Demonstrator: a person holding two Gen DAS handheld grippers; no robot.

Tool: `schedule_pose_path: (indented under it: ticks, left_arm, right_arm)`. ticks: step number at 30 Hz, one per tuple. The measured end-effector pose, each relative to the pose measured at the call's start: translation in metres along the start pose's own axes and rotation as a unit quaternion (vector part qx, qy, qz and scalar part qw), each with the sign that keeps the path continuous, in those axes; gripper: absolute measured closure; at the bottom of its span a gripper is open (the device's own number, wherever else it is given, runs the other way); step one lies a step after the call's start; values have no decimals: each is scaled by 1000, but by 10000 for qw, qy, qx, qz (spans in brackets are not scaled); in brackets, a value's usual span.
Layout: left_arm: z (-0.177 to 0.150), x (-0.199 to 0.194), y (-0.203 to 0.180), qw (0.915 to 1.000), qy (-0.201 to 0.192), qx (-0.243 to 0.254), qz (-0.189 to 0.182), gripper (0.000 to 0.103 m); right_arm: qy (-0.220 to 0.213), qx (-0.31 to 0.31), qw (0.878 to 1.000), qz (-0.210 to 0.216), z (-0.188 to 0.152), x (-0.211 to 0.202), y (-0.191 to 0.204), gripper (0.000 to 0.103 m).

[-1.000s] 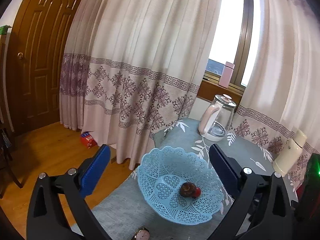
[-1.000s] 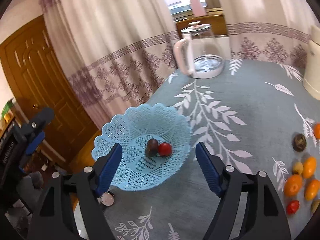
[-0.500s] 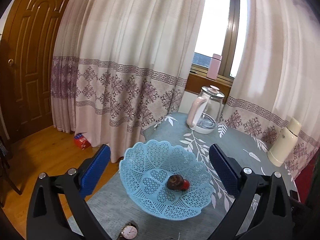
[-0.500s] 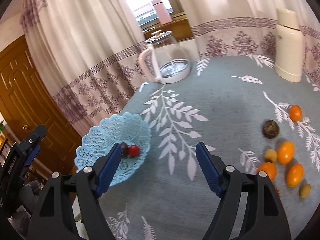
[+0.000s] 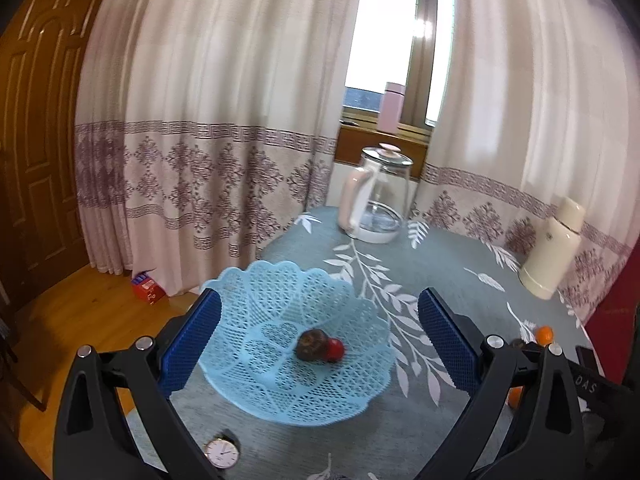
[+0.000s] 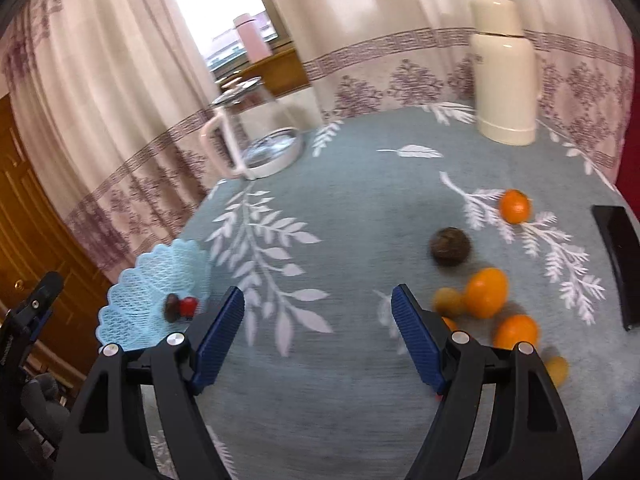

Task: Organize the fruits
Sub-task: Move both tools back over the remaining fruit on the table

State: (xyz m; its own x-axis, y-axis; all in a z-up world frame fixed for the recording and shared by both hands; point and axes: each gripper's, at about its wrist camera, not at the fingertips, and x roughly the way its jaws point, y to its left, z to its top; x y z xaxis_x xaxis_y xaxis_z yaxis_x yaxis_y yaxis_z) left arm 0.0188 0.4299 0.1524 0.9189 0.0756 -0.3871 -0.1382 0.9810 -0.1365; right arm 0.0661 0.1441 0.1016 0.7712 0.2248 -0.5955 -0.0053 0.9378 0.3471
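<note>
The left hand-held gripper hangs wide open and empty, the blue basket lying between its pads with a dark fruit touching a red one inside. The right hand-held gripper also gapes empty over the counter; loose oranges and a brown fruit lie just right of it.

Right claw is wide open over the desk, loose oranges just right of it, blue basket far left.
</note>
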Motion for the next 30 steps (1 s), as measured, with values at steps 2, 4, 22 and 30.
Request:
schedule_pose_path:
  ticks: [2,4,22,30]
  left_arm:
    - [-3,2,-6,10000,36,66,-58,3]
    - [-5,3,-12,9999,65,116,-108,3]
    - [-27,14,-49,9974,344,483,-417,3]
    - [-40,24,-65,9948,582,629,-554,3]
  right_arm:
    - [-2,114,9999,-96,-1,-1,-12,27]
    - [-35,194,9996,-194,-1,-5,-22,27]
    - [-194,779,9904,-1125,-10,-36,-124,27]
    - [70,744,9905,-1152,-25,-28,-140,27]
